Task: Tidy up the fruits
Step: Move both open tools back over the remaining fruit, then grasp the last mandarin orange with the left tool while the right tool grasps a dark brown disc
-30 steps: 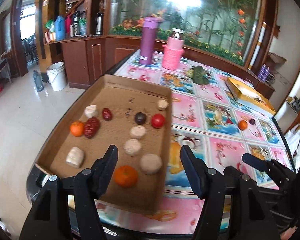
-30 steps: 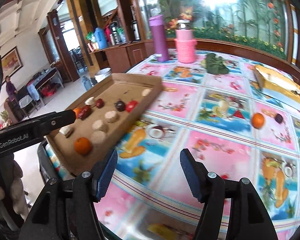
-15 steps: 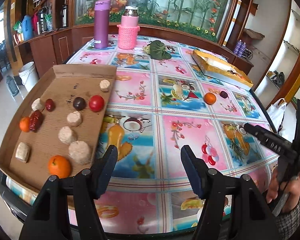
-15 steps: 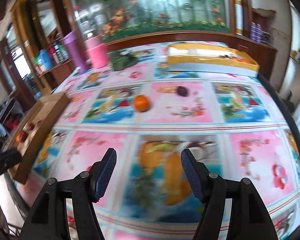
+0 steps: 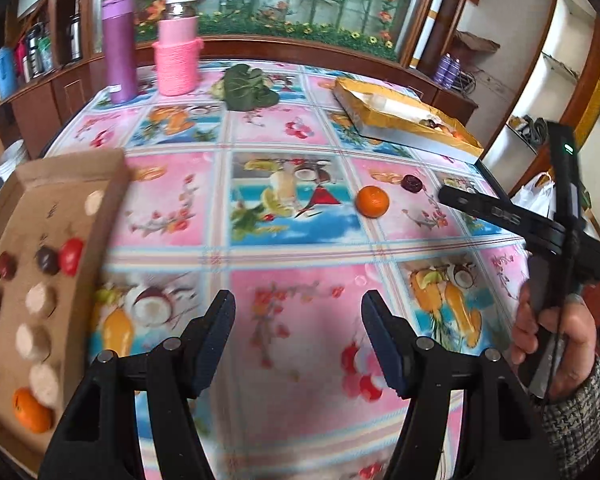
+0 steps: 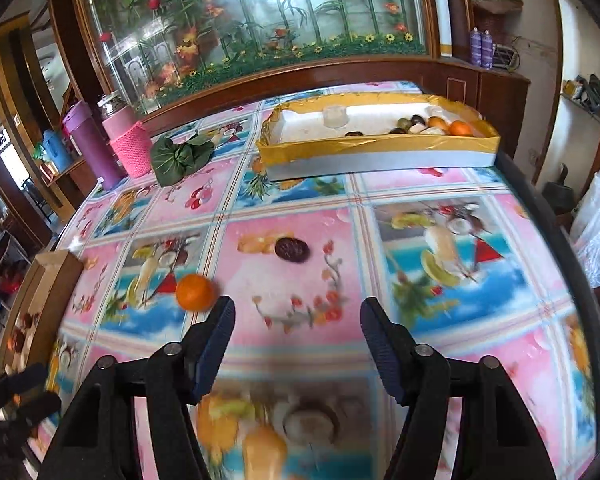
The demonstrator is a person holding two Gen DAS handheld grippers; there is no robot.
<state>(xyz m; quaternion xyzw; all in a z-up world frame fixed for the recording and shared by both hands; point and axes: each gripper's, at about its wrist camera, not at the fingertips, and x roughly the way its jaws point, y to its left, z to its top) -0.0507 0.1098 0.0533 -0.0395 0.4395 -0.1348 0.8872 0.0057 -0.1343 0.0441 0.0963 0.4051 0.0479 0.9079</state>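
Hovering above a fruit-patterned tablecloth (image 6: 292, 240), the right gripper (image 6: 296, 324) has its jaws spread wide and empty — an orange (image 6: 195, 292) lies on the table just beside its left finger, a dark plum (image 6: 292, 249) a little farther off. The left gripper (image 5: 298, 320) is likewise wide and holds nothing. A cardboard tray (image 5: 52, 192) of fruit sits at the left edge, and a yellow-rimmed box (image 6: 380, 148) holding more fruit lies at the far right.
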